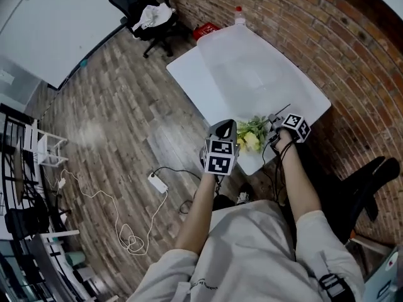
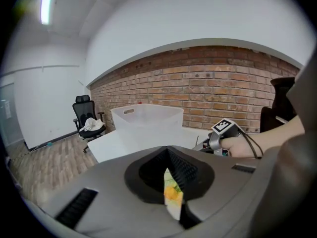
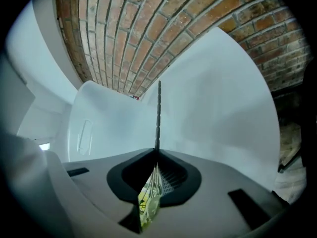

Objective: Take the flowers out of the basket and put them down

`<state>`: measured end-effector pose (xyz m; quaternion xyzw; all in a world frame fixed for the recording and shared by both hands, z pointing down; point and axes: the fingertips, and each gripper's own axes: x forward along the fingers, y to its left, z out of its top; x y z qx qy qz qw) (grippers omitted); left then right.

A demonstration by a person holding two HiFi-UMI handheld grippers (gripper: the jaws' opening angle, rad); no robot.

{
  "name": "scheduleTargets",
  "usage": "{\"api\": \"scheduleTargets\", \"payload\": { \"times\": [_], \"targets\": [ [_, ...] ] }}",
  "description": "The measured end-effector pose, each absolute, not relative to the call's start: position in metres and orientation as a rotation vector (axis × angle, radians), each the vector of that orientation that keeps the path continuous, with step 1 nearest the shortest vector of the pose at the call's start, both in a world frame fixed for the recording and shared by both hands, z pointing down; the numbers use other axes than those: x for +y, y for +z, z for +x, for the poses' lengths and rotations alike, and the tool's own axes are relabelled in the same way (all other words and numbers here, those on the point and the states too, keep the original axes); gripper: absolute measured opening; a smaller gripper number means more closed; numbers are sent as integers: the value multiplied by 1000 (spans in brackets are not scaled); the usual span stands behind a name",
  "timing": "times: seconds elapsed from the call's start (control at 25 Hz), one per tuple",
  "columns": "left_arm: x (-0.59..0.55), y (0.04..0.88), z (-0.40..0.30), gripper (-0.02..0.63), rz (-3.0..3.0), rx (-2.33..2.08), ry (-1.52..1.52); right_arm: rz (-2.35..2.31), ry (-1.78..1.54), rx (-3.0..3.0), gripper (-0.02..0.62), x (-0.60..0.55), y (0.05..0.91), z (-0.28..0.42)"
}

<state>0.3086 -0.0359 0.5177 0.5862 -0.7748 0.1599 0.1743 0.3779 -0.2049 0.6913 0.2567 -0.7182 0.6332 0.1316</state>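
Observation:
A bunch of yellow and green flowers [image 1: 252,137] lies low over the near corner of the white table [image 1: 208,87], between my two grippers. My right gripper [image 1: 272,119] is shut on a thin dark stem [image 3: 158,113] that sticks straight out past its tips [image 3: 156,152] toward the pale basket [image 1: 252,61]. My left gripper [image 1: 228,126] sits just left of the bunch with its jaws together [image 2: 168,150]. Nothing shows beyond its tips. Orange petals appear through the slit beneath it. The basket [image 2: 148,120] stands further back on the table.
A brick wall [image 1: 352,49] runs behind the table. A black office chair [image 1: 148,17] with cloth on it, a red crate [image 1: 206,30] and a bottle [image 1: 238,14] stand beyond it. A power strip [image 1: 157,182] with cable lies on the wooden floor. Another dark chair [image 1: 362,181] is at my right.

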Motion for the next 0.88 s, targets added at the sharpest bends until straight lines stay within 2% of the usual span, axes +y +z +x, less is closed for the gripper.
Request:
{"api": "scheduleTargets", "payload": {
  "times": [0.16,0.2,0.28,0.36,0.48,0.8,0.88],
  "targets": [
    [-13,510,296,25,1633,-2228,439,777,1809,-2059,58,-195,692,373],
    [-9,510,292,25,1621,-2237,430,777,1795,-2057,73,-193,692,371],
    [-3,510,286,25,1597,-2247,414,777,1784,-2048,145,-190,692,367],
    [-2,508,286,25,1588,-2252,404,793,1778,-2038,152,-189,693,372],
    [-1,506,292,25,1594,-2256,394,815,1760,-2038,195,-190,692,381],
    [10,500,314,25,1624,-2223,376,760,1801,-2272,196,-170,624,391],
    [13,498,323,25,1644,-2220,365,754,1709,-2375,195,-160,603,397]
  ]
}}
